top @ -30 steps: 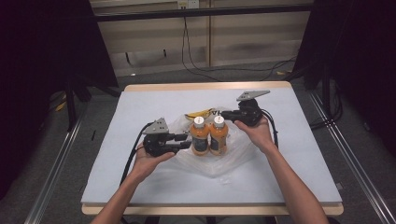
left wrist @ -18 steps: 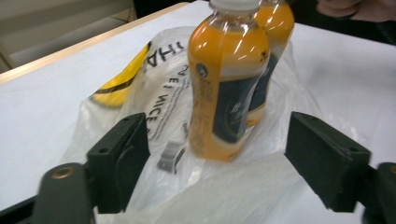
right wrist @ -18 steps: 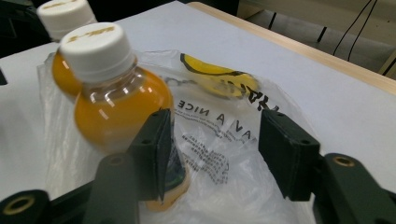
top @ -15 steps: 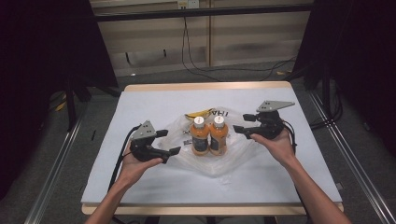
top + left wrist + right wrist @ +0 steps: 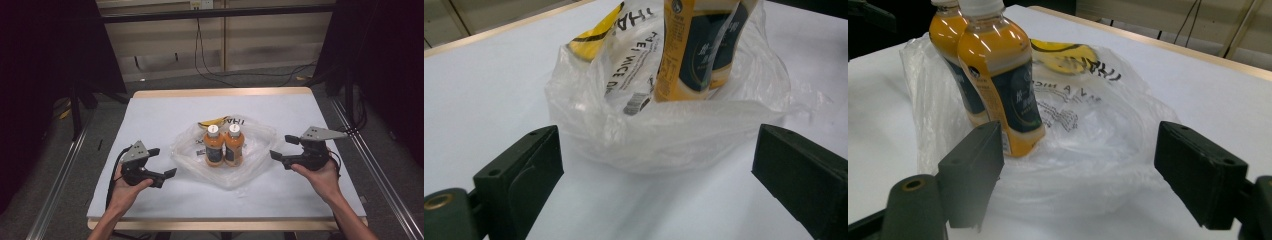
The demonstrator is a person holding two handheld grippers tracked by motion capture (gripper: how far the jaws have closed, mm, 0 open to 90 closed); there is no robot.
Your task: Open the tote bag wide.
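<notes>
While both claws rest released on the white desk (image 5: 150, 110), two orange juice bottles (image 5: 223, 145) stand upright inside a clear plastic bag (image 5: 260, 150) midway between them. Left claw (image 5: 161, 162) sits well left of the bag; right claw (image 5: 284, 147) sits just right of it.

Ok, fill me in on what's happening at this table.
A person sits at a white table with tongs in each hand. Two orange bottles stand upright side by side on a crumpled clear plastic bag at the centre. The left tongs and right tongs are both open, empty, and held apart from the bag on either side, facing it.
</notes>
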